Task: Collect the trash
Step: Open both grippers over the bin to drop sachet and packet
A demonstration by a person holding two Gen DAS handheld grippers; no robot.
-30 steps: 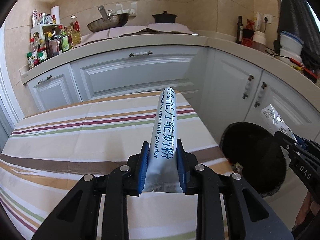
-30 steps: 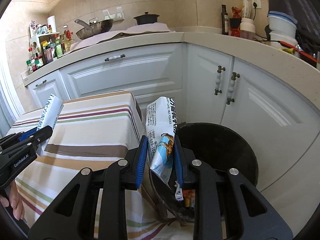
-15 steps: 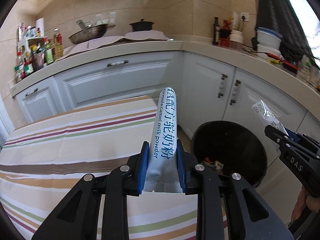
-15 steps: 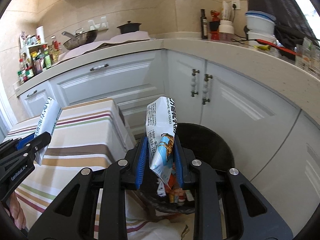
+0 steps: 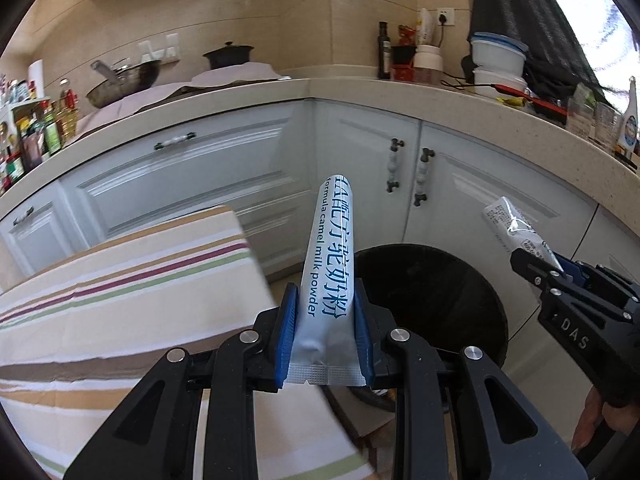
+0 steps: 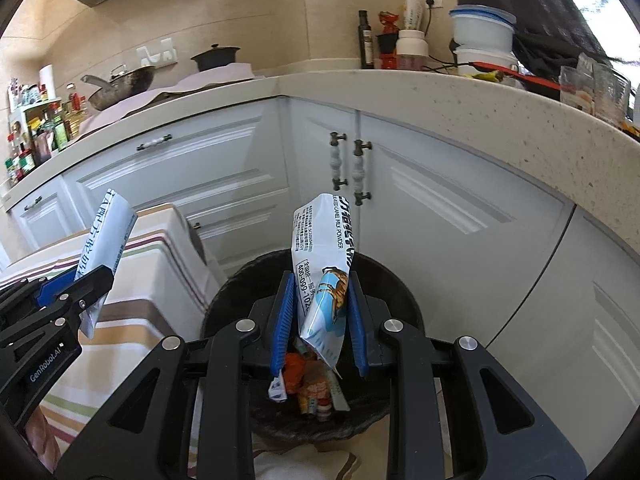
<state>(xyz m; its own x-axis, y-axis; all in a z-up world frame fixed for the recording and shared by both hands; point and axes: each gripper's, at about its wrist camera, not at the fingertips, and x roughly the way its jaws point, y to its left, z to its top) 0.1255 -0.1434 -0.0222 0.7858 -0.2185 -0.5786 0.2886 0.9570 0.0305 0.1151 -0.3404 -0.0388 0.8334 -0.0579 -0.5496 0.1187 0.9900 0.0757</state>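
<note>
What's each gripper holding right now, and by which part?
Left gripper: milk powder stick, by its sealed lower end. Right gripper: crumpled packet, by its lower half.

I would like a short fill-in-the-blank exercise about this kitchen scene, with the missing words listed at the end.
1. The left gripper is shut on a milk powder ____.
2. The right gripper holds its crumpled sachet above a black ____.
3. The striped tablecloth lies to the ____ of the bin in both views.
4. The cabinet doors behind the bin are ____ in colour.

Missing words: sachet; bin; left; white
</note>
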